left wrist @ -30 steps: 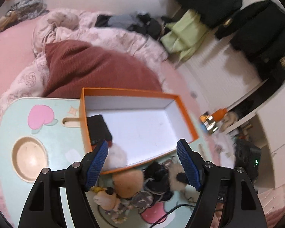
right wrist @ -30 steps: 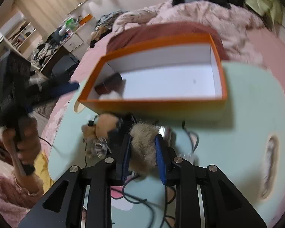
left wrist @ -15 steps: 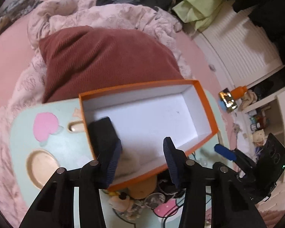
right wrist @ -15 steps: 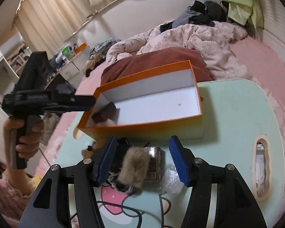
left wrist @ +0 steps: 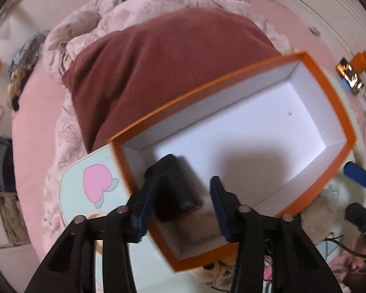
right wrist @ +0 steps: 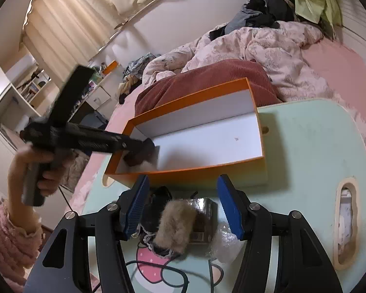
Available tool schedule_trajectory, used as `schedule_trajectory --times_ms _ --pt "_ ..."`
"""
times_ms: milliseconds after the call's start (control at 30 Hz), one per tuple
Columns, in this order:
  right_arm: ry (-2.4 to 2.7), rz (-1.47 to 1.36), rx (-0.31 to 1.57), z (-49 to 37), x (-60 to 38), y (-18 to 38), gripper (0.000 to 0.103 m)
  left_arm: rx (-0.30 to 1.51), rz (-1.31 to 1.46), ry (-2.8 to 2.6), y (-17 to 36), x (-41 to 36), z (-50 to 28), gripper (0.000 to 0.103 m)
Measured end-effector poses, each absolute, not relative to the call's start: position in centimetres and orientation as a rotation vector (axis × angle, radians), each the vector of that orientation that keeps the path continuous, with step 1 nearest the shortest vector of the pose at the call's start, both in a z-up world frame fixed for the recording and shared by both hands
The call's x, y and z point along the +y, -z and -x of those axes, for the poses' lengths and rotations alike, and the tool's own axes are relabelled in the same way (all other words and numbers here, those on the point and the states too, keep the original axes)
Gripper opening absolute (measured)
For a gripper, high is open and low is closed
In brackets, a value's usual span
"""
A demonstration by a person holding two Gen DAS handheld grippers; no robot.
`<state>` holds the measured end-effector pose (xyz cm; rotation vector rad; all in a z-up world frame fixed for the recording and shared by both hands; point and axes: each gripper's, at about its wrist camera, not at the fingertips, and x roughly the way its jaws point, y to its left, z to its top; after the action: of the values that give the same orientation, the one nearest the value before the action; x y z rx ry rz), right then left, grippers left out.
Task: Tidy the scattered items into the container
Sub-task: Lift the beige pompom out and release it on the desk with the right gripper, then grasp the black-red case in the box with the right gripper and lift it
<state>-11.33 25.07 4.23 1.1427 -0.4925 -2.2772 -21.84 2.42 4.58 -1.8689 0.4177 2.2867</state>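
Note:
An orange box with a white inside [left wrist: 256,131] [right wrist: 207,136] stands on the mint-green table [right wrist: 310,146]. A black case [left wrist: 175,188] and a pale fluffy thing lie in its left end. My left gripper [left wrist: 183,202] is open, its fingers either side of the black case inside the box; it also shows in the right wrist view [right wrist: 144,149]. My right gripper [right wrist: 183,207] is open above a tan fur puff [right wrist: 178,224], a small dark box [right wrist: 205,214], black items and a black cable [right wrist: 173,276] in front of the orange box.
A dark red cushion [left wrist: 163,68] and a pink quilt [right wrist: 261,48] lie on the bed behind the table. Crumpled clear wrap [right wrist: 224,246] lies by the puff. A plush toy [left wrist: 219,268] lies at the box's near side. The table has a slot handle [right wrist: 345,222].
My left gripper has moved forward and down into the box's left end around the black case. My right gripper has let go of the fur puff, opened and drawn back.

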Motion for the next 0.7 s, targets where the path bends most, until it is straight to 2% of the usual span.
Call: schedule_trajectory --times_ms 33,67,200,267,333,367,400,433,500,567,633,700 --pt "2.273 -1.145 -0.504 11.4 25.2 -4.1 0.059 0.41 1.89 -2.277 -4.1 2.5 22.0 0.067" --pt "2.27 -1.146 -0.513 11.5 25.4 -4.1 0.059 0.422 1.885 -2.296 -3.7 2.7 22.1 0.07" --pt "2.271 -1.144 -0.529 11.5 25.9 -4.0 0.059 0.554 1.862 -2.347 -2.5 3.3 22.6 0.071" --pt "2.271 -1.145 -0.531 11.5 26.0 -3.9 0.059 0.579 1.829 -2.368 -2.5 3.3 22.7 0.065" --pt "2.27 -1.148 -0.536 11.4 26.2 -3.8 0.059 0.578 1.801 -2.401 -2.9 2.6 23.0 0.034" --pt "2.268 -1.151 -0.542 11.4 26.3 -3.7 0.059 0.499 1.813 -2.393 -3.1 1.9 23.4 0.026" --pt "2.265 -1.154 -0.544 11.4 26.4 -3.6 0.059 0.331 1.832 -2.334 -3.2 1.1 23.9 0.009" --pt "2.263 -1.157 -0.545 11.4 26.4 -3.6 0.059 0.162 1.845 -2.254 -3.1 0.5 24.2 0.003" --pt "2.261 -1.157 -0.547 11.4 26.5 -3.6 0.059 -0.077 1.805 -2.168 -3.6 -0.7 24.4 0.007" --pt "2.259 -1.15 -0.535 11.6 26.4 -4.0 0.059 -0.072 1.722 -2.277 -5.1 -1.4 24.0 0.016" --pt "2.249 -1.135 -0.529 11.9 26.2 -4.7 0.059 -0.14 1.6 -2.365 -7.3 -2.7 23.1 0.045" --pt "2.208 -1.112 -0.533 12.6 25.5 -5.8 0.059 -0.291 1.467 -2.418 -9.3 -4.8 22.0 0.048"
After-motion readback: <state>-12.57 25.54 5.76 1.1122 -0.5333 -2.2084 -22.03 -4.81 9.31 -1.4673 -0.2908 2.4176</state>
